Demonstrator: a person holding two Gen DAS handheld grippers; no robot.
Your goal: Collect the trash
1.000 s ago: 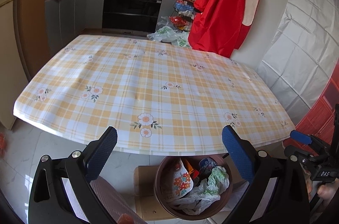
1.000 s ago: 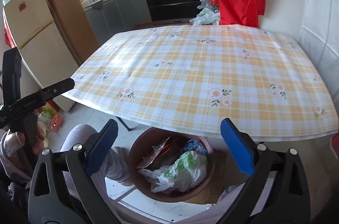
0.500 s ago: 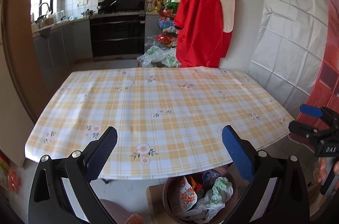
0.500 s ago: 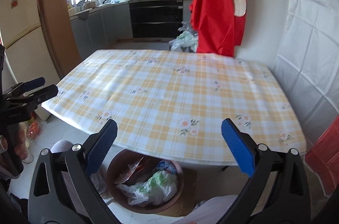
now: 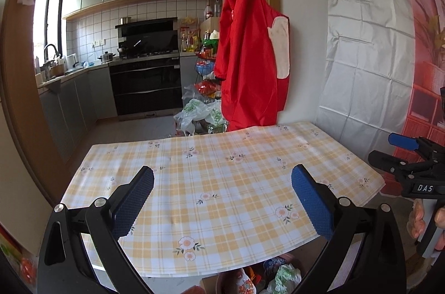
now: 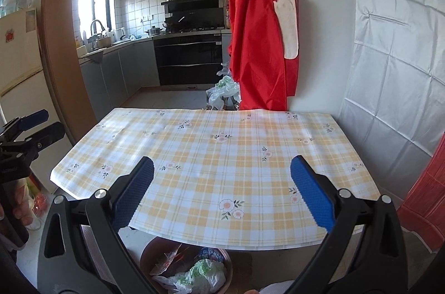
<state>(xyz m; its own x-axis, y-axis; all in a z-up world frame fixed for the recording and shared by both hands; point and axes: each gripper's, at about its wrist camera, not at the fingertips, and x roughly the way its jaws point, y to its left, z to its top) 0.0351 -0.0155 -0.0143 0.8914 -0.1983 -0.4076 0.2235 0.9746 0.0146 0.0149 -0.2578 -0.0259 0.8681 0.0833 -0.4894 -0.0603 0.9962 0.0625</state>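
Showing the brown bin [image 6: 144, 262] fully, perhaps, only right-wrist view.

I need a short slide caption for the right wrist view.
Open right claw above bare checked tablecloth; trash-filled brown bin below the table edge.

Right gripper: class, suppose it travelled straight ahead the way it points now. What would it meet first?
Probably the tablecloth on the table: the open right gripper looks slightly down across its bare top. How high it hangs is unclear, so it might skim over toward the red apron.
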